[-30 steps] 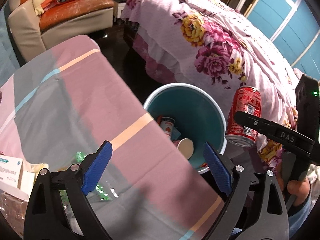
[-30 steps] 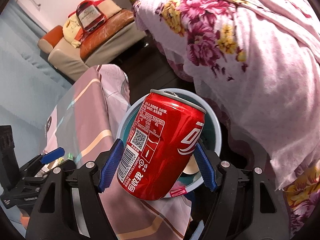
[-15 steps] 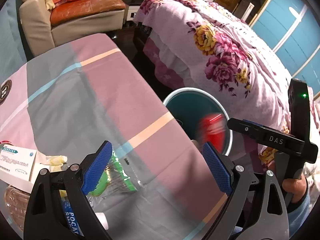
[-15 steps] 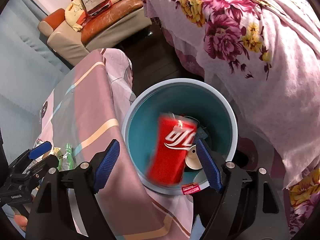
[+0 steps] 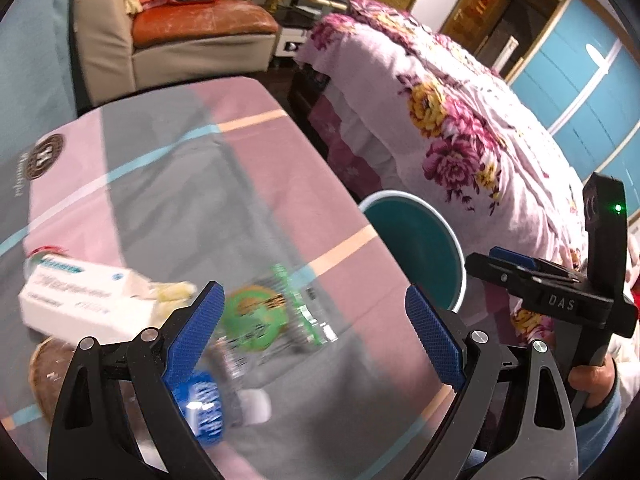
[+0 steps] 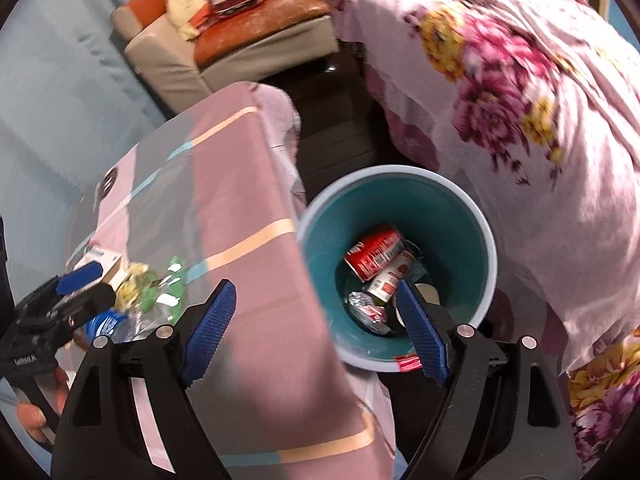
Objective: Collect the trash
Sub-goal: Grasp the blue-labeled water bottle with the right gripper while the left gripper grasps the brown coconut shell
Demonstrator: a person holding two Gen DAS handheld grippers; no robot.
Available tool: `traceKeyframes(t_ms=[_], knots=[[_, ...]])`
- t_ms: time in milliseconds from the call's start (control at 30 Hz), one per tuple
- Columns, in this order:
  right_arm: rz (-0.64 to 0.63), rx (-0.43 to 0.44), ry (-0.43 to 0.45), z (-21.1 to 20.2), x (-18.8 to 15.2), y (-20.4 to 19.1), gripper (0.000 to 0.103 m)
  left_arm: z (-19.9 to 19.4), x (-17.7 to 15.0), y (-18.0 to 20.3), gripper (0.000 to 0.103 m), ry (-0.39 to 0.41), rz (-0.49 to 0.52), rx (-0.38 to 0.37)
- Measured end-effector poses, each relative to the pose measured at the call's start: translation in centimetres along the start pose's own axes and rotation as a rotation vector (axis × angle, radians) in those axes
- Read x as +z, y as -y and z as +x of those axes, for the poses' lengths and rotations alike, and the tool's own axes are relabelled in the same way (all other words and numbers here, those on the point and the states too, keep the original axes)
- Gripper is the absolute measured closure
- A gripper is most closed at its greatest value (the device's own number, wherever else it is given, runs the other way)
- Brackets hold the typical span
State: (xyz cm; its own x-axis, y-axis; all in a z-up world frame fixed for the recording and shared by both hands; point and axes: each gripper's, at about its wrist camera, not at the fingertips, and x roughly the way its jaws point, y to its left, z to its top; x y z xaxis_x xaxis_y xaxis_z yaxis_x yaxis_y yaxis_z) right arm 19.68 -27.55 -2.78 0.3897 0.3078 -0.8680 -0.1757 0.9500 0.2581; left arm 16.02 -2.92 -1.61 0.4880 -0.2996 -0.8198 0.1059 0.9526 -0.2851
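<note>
Right tool [image 6: 316, 332] empty; red can [image 6: 374, 254] sideways in bin [image 6: 486, 240].

Black frames on left gripper [image 5: 314, 342] and right gripper [image 6: 316, 326]; blue textured pads [image 5: 434, 342]; silver screws; white "DAS" lettering; green LED; blue sleeve cuff, bare fingers.

sofa [image 5: 192, 36] | floral bedspread [image 5: 460, 120] | striped tablecloth [image 5: 168, 184] | blue wardrobe [image 5: 580, 80]
</note>
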Motion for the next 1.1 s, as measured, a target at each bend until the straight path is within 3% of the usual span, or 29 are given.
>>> traceKeyframes(t_ms=[333, 667, 867, 1100], knots=[[-0.299, 0.043, -0.062, 0.2, -1.6, -12.2, 0.025, -6.8, -3.1, -8.8, 0.011, 0.094, -0.13, 0.082], [-0.581, 0.078, -0.144, 3.0, -4.3, -23.8, 0.025, -9.7, -9.0, -18.6, 0.011, 0.09, -0.293, 0.164], [-0.711, 0.057, -0.173, 5.4, -5.3, -27.7, 0.025, -10.0, -10.9, -21.4, 0.011, 0.081, -0.335, 0.186], [-0.796, 0.04, -0.221, 7.9, -5.7, -29.5, 0.025, -10.1, -11.6, -23.6, 0.011, 0.083, -0.37, 0.194]])
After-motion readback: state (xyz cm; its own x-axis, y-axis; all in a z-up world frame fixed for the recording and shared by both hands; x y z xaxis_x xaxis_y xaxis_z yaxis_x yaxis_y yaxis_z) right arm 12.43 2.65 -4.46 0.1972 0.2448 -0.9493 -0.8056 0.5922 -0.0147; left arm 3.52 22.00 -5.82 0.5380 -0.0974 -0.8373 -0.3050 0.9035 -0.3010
